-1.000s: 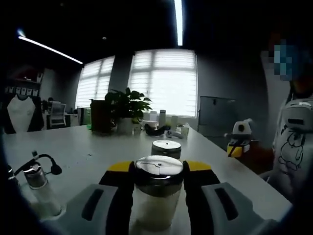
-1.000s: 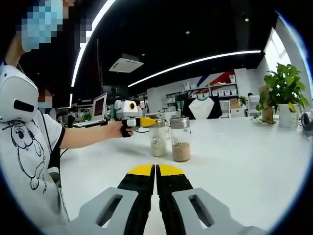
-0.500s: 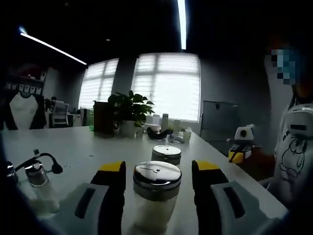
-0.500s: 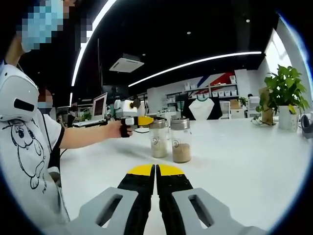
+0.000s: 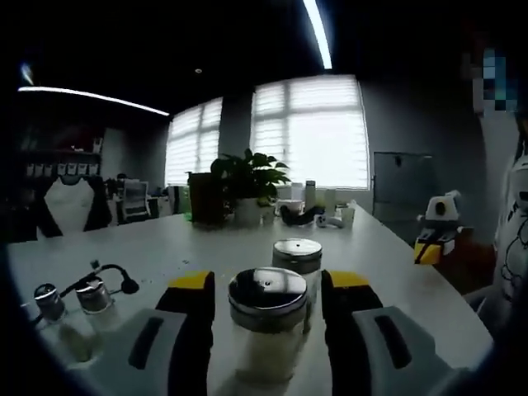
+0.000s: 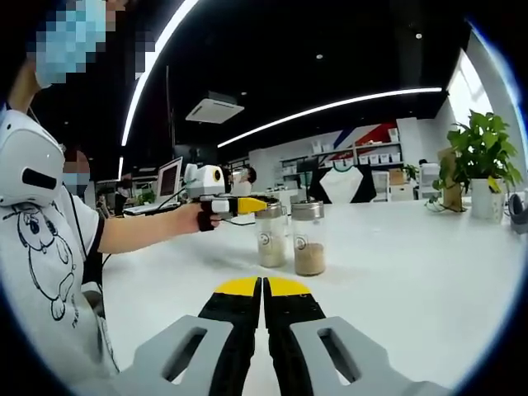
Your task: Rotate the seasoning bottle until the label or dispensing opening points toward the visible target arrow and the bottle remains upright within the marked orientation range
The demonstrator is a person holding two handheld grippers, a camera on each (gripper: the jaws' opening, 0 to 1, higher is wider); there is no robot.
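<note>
Left gripper view: the left gripper (image 5: 266,290) stood parted around the seasoning bottle (image 5: 266,330), gaps showing on both sides; a second jar (image 5: 297,257) stood just behind it. Right gripper view: the right gripper (image 6: 262,287) was closed, holding nothing, well short of the bottle on the white table (image 6: 396,264).

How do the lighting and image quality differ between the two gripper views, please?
Left gripper view: dim and backlit by the bright windows, with the near seasoning bottle soft and blurred between open jaws. Right gripper view: brighter and sharper; both bottles read clearly on the white table, though fisheye bends the ceiling lights.
</note>
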